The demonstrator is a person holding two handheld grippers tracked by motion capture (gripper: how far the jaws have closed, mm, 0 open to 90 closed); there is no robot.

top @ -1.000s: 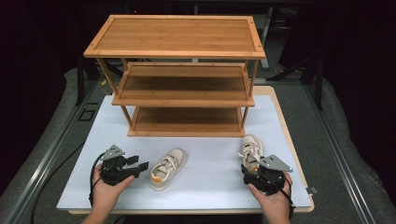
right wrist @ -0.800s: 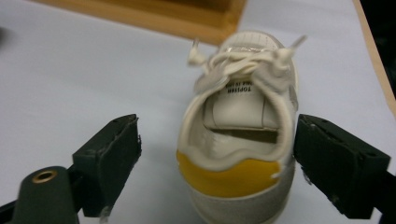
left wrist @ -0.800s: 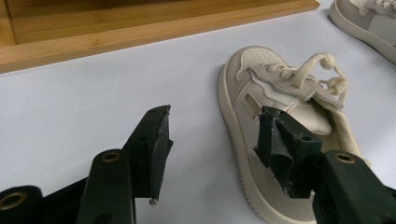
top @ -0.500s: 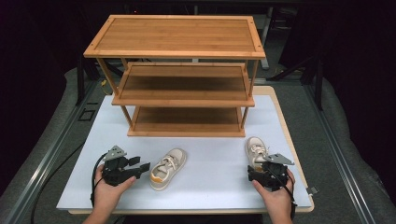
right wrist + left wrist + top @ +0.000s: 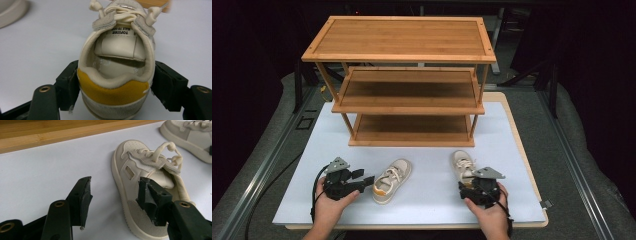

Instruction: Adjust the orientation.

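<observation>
1. Left gripper (image 5: pixel 362 182), lower left of the high view, held in a hand. Jaws spread with nothing pinched; in the left gripper view one pad stands over bare table and the other in front of the near shoe's heel end, apart from it as far as can be told.

2. Left shoe (image 5: pixel 391 180), lower centre-left of the high view, flat on its sole on the white table (image 5: pixel 302 185), toe angled toward the upper right. Cream upper, orange patch at the heel. Judged light; the upper is soft and would dent, the sole rim stiffer. Loose laces (image 5: pixel 166 151) could snag. Best hold: across the padded heel collar, or sole rim to sole rim.

3. Wooden rack (image 5: pixel 404 60), upper centre of the high view, three open shelves, all bare. Stands behind both shoes, well apart from them.

4. Right shoe (image 5: pixel 462 165), lower centre-right of the high view, toe toward the rack, heel toward the person. Yellow heel band (image 5: pixel 113 92) faces the camera in the right gripper view. Same handling: light, squashy sides, firm heel counter.

5. Right gripper (image 5: pixel 112 90), lower right of the high view. Jaws have just been closing, with the heel between them, one pad at each side, at or just off its flanks; firm contact cannot be told. The heel is the sound grasp point.
</observation>
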